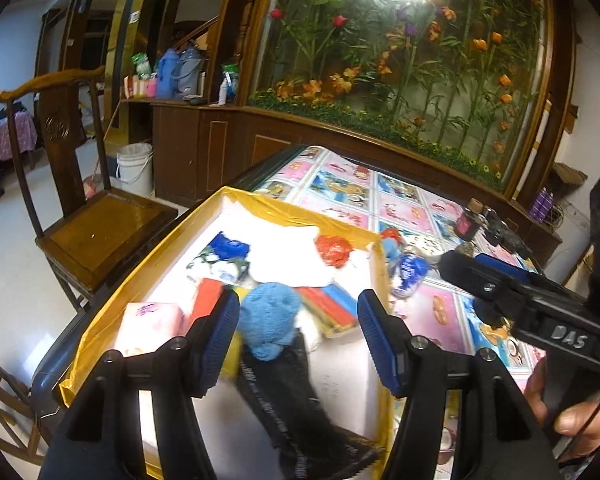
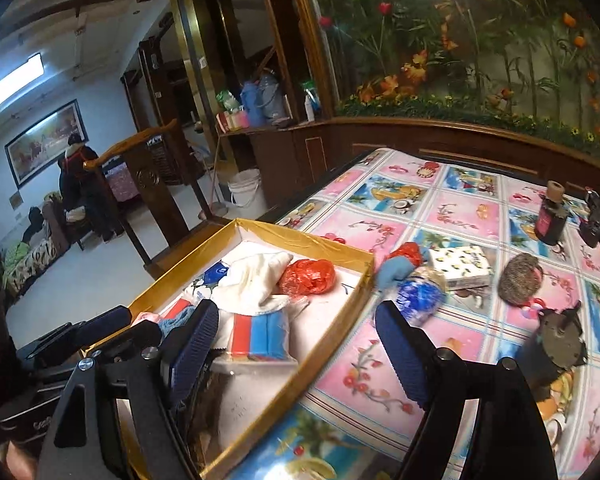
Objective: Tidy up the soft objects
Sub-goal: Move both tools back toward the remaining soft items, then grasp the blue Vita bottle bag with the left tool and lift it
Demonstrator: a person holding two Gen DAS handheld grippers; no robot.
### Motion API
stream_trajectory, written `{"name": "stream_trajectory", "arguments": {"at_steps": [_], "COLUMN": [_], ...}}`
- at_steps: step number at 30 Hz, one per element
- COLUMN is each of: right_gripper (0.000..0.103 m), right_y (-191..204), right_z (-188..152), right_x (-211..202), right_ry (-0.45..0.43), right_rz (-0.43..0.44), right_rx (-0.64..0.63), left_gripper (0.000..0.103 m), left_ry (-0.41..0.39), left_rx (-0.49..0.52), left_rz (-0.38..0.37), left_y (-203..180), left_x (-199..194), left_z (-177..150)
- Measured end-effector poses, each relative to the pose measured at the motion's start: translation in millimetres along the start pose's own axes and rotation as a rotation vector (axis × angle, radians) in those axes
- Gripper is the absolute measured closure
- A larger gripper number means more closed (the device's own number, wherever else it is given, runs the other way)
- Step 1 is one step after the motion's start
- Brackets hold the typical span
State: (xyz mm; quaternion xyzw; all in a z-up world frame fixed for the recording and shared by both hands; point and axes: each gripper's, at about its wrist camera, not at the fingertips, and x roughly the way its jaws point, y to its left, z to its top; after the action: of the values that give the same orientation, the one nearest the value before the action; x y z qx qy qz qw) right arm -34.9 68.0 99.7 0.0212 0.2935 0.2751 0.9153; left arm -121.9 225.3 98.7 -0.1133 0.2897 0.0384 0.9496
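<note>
Soft things fill the box (image 1: pixel 374 264): blue knit (image 1: pixel 270 320), white cloth (image 1: pixel 284 256), red bag (image 2: pixel 308 276). More lie just right of the box: blue pouch (image 2: pixel 418 294), tissue pack (image 2: pixel 460 266). Left gripper (image 1: pixel 298 338) open over the knit; right gripper (image 2: pixel 296 354) wide, empty. All likely light, squashy; pinch mid-bulk.

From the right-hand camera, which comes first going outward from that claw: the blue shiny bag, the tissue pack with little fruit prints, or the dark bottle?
Measured from the right gripper:
1. Blue shiny bag, on the tablecloth just beyond the right-side finger.
2. Tissue pack, behind the bag, further out on the table.
3. Dark bottle, standing upright near the table's far right edge.
</note>
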Motion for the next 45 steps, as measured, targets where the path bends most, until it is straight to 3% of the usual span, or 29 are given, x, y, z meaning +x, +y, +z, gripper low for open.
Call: {"name": "stream_trajectory", "arguments": {"at_steps": [4, 10, 17, 24, 29, 35, 45], "right_gripper": [0.018, 0.018, 0.018, 0.019, 0.019, 0.019, 0.019], "right_y": [-23.9, -63.6, -123.9, -202.0, -222.6, -230.4, -229.2], "right_z": [-5.9, -10.8, -7.0, -21.1, -27.6, -34.3, -35.7], "right_x": [-30.9, -69.5, -117.2, -124.3, -131.9, -141.7, -141.1], "right_ry": [-0.065, -0.097, -0.216, -0.209, -0.21, -0.231, -0.229], "right_rz": [-0.038, -0.059, -0.153, -0.203, -0.246, -0.242, -0.217], "right_rx": [0.05, 0.094, 0.111, 0.252, 0.317, 0.358, 0.368], "left_gripper": [0.042, 0.042, 0.042, 0.042, 0.042, 0.042, 0.042], "left_ry": [0.005, 0.019, 0.055, 0.114, 0.208, 0.317, 0.374], "left_rx": [0.036, 0.079, 0.122, 0.182, 0.201, 0.207, 0.233], "left_rz": [-0.009, -0.018, -0.023, -0.066, -0.113, -0.062, 0.072], "left_y": [-18.8, -40.0, -64.3, -110.2, -148.8, -169.5, -177.3], "left_x": [0.7, 5.5, 15.9, 38.4, 73.6, 133.6, 205.2], "left_z": [-0.9, -3.7, -7.9, -12.2, -6.2, 10.1, 29.6]}}
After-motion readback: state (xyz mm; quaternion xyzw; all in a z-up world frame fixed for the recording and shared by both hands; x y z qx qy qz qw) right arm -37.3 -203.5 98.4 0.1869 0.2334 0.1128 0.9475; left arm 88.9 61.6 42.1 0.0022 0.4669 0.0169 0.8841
